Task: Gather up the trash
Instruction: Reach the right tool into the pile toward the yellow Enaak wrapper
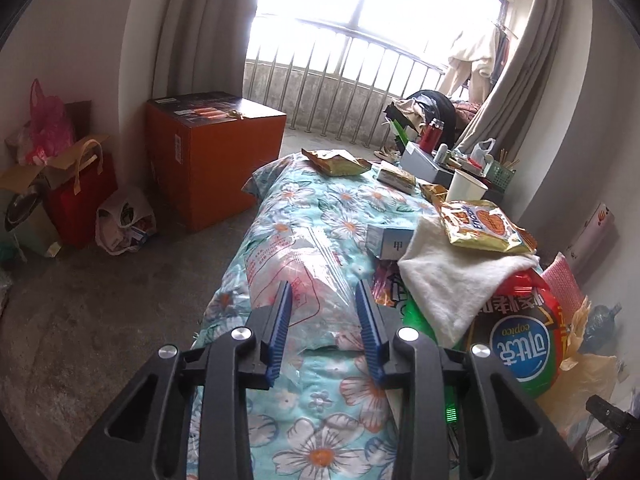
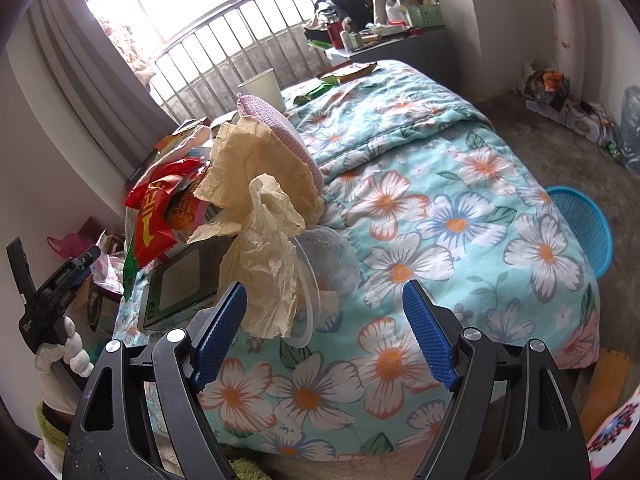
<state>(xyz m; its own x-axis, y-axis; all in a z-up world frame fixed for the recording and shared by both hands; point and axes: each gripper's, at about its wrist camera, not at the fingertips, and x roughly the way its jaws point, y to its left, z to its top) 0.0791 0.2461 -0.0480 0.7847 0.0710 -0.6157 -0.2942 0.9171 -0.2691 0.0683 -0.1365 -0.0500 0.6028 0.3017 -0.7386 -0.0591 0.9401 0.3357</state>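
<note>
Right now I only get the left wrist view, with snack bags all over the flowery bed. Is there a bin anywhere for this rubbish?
Observer: Yes. The right wrist view shows a blue basket standing on the floor beside the bed.
Operator: And what is the other hand-held gripper facing?
Observer: The right hand-held gripper is open and faces crumpled beige paper.
Operator: Is anything tucked under that paper?
Observer: A clear plastic cup lies on its side on the bed, partly under the paper.
</note>
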